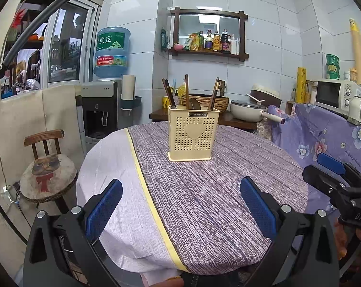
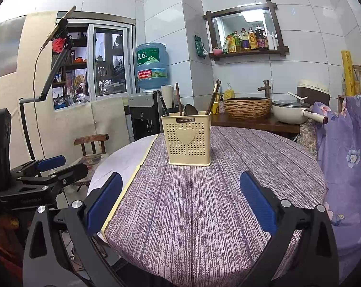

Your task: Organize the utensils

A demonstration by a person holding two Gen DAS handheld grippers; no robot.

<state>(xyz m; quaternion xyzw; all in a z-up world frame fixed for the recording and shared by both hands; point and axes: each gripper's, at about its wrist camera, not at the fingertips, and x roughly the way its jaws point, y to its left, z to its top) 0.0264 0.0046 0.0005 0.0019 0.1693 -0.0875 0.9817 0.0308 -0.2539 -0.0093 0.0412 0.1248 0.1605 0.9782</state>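
A cream perforated utensil holder (image 1: 192, 135) (image 2: 188, 138) with a heart on its front stands upright on the round table (image 1: 204, 203) (image 2: 204, 215). Several dark chopsticks (image 1: 168, 93) (image 2: 213, 95) and a spoon (image 1: 194, 103) (image 2: 191, 109) stick out of its top. My left gripper (image 1: 180, 205) is open over the table's near edge, well short of the holder, with nothing between its blue pads. My right gripper (image 2: 180, 203) is open too, also near the front edge and empty. Each gripper shows at the side of the other's view.
A wooden chair (image 1: 47, 167) with a round cushion stands left of the table. A floral purple cloth (image 2: 347, 167) hangs at the right. Behind the table are a water dispenser (image 1: 104, 110), a counter with a woven basin (image 2: 247, 106) and a pot (image 2: 291, 112), and a microwave (image 1: 335, 93).
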